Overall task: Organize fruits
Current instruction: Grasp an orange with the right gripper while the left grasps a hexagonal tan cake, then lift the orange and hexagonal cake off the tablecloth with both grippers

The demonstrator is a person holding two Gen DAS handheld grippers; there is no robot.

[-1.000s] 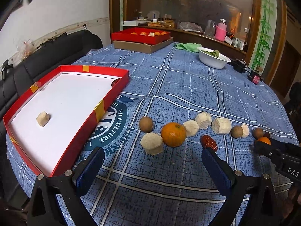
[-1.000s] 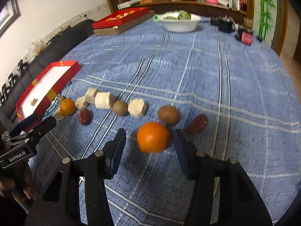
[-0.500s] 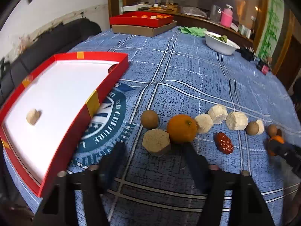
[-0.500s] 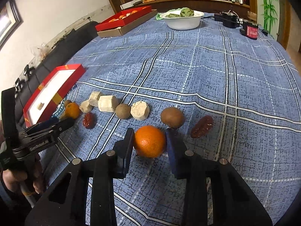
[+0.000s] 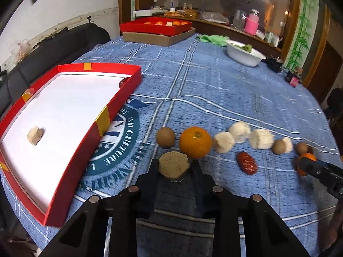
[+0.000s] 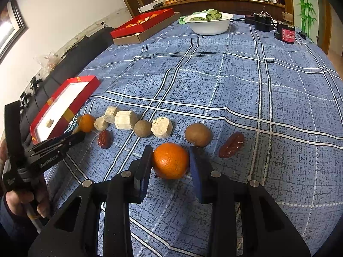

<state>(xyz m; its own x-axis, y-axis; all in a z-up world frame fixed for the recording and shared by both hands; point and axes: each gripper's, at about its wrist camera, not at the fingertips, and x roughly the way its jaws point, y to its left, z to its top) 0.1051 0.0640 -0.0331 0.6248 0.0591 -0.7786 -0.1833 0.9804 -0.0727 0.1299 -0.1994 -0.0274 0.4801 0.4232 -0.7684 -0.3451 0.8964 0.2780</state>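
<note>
Fruits and pale blocks lie in a row on the blue checked cloth. My left gripper (image 5: 174,170) has its jaws closing, and its pads touch both sides of a beige hexagonal block (image 5: 173,162). Just behind that block sit an orange (image 5: 195,142) and a brown fruit (image 5: 165,137). To the left, a red tray (image 5: 116,105) with a white floor holds one beige piece (image 5: 34,136) and a red date (image 5: 122,82). My right gripper (image 6: 170,153) is shut on a second orange (image 6: 170,160), with a brown fruit (image 6: 198,134) and a date (image 6: 232,141) beyond it.
Pale blocks (image 6: 125,120), another brown fruit (image 6: 142,128) and a date (image 6: 104,139) fill the row between the grippers. At the far end stand a white bowl (image 6: 209,26) of greens, a red tray (image 6: 141,23) on a cardboard box and black devices (image 6: 262,22).
The left jaws have come together from wide open onto the beige block. The right jaws have narrowed onto the orange. Neither hand has travelled far.
</note>
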